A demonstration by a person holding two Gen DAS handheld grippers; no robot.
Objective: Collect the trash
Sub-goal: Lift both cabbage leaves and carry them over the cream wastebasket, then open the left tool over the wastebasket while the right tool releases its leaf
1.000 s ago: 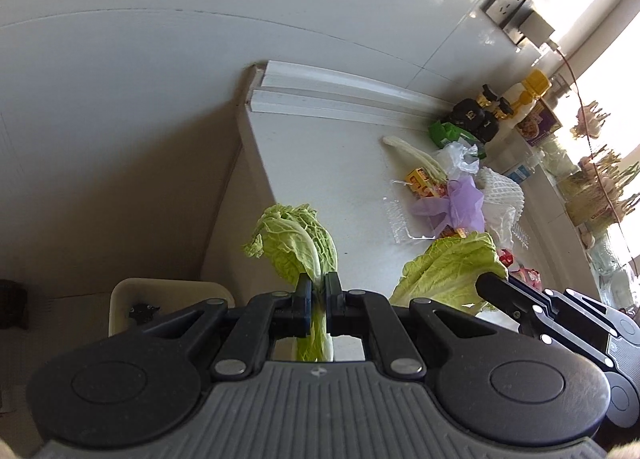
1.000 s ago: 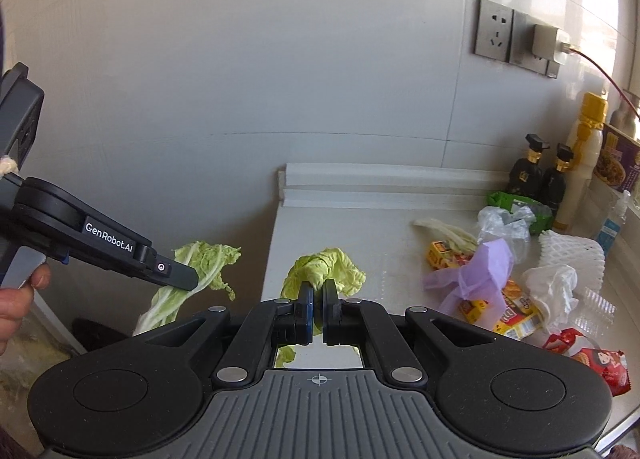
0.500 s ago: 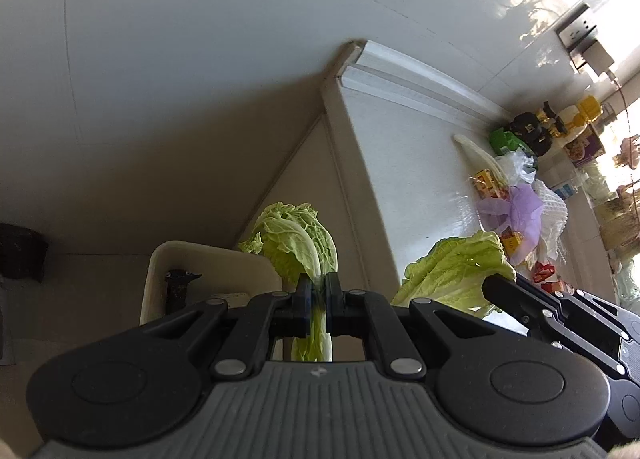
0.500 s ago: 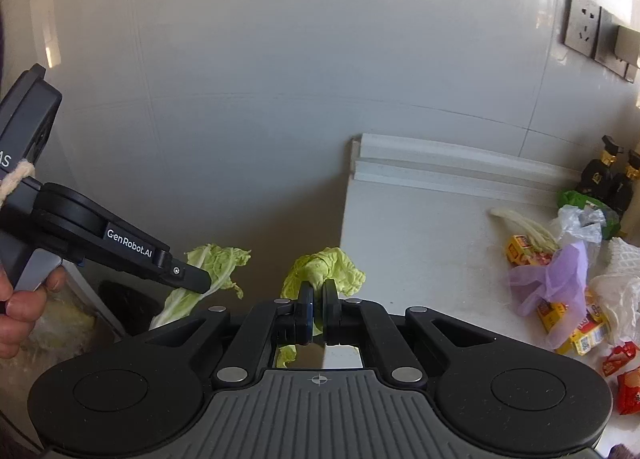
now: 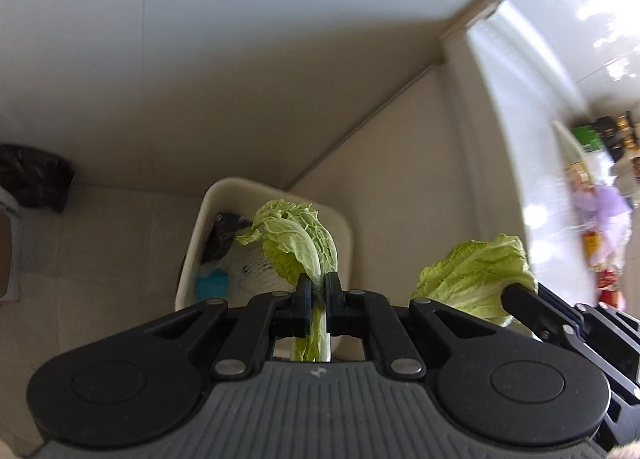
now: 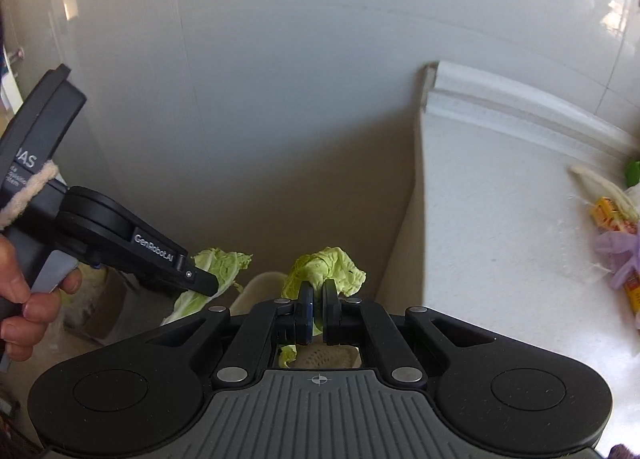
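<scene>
A napa cabbage leaf [image 5: 298, 241] is clamped in the left gripper [image 5: 316, 293] over the white bin [image 5: 208, 211] for dropping; a second cabbage leaf [image 6: 326, 265] is pinched in the right gripper [image 6: 315, 301], carried off the counter's edge [image 6: 404, 235].

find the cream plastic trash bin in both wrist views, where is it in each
Left wrist view: the cream plastic trash bin sits at centre, on the floor beyond the left tool, behind its green cabbage leaf.
Right wrist view: only its rim shows at lower centre, just left of the right tool.
Shared landmark: the white countertop's end edge, right of the bin.
</scene>
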